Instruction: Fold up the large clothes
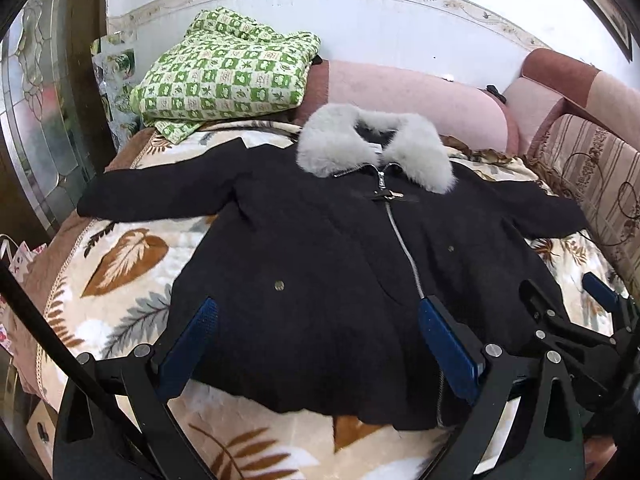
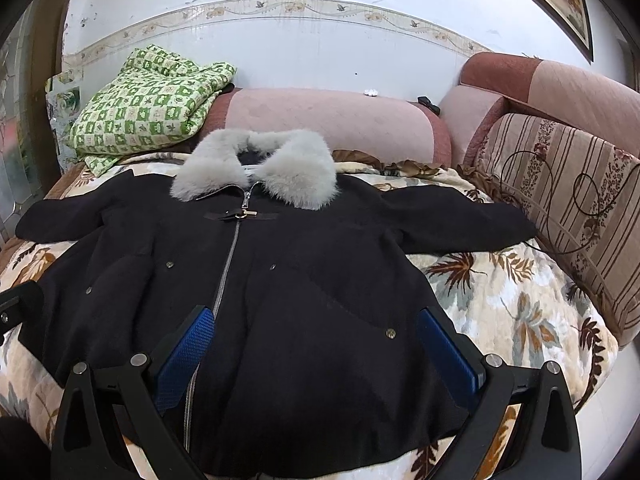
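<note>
Nearest, the left gripper (image 1: 316, 320) and right gripper (image 2: 316, 332) hover with fingers apart over the hem at six o'clock. The black zipped wool coat with grey fur collar (image 2: 280, 280) lies spread flat on the leaf-patterned blanket (image 2: 500, 300), sleeves out at nine and three o'clock, likely laid ready for folding.

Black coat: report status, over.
Left gripper open, right gripper open, both over hem. Black coat flat, zipped, sleeves spread, unfolded. Nothing on it.
</note>
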`<act>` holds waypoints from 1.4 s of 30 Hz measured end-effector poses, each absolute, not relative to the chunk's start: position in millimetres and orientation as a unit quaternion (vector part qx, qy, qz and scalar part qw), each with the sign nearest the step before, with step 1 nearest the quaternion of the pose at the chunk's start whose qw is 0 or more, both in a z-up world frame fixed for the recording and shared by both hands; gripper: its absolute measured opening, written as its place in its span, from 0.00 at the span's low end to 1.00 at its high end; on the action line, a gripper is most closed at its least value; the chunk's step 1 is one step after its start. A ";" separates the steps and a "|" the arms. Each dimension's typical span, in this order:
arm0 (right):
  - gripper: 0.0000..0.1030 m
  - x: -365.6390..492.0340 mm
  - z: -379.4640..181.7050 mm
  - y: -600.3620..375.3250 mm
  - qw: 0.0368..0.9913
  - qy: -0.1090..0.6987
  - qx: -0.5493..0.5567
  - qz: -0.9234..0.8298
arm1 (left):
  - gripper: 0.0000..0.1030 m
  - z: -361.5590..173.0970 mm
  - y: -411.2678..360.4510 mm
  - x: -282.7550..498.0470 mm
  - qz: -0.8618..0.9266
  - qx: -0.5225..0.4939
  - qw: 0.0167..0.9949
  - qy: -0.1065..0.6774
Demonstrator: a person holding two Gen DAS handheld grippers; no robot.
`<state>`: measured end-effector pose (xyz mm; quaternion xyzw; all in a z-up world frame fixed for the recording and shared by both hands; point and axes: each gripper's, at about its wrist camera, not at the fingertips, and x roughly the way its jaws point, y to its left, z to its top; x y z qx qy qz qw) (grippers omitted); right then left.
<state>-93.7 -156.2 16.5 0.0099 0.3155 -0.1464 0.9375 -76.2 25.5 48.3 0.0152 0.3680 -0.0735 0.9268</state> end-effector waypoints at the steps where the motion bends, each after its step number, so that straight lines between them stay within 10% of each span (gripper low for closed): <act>1: 0.99 -90.3 16.3 -157.0 0.938 0.315 0.009 -0.148 | 0.97 48.4 25.9 -74.1 -0.073 0.016 0.927 0.368; 42: 0.99 -13.5 -26.7 -180.7 0.924 0.344 0.002 -0.169 | 0.97 -3.2 85.0 17.5 0.036 -0.009 0.921 0.387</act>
